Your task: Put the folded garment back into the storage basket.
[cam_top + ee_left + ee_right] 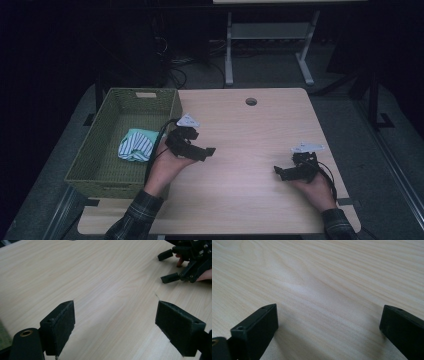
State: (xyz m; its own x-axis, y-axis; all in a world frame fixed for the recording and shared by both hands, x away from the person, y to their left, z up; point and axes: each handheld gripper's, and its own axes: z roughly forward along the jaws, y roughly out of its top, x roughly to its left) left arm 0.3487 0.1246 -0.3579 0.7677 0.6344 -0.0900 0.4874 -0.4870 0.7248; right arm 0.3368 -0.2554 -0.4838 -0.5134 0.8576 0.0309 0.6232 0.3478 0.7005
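Pale woodgrain table point(250, 130); woven green basket point(100, 150) holds seemingly striped cloth point(135, 146).

A light wooden table point(260, 125) with a round cable hole point(251, 101) near its far edge stood on grey floor point(270, 70) in a dim room, its surroundings falling into near black. Beyond it stood a second desk's pale metal frame point(265, 35), its two legs ending in flat feet, with dark cables point(175, 70) tangled on the floor to its left
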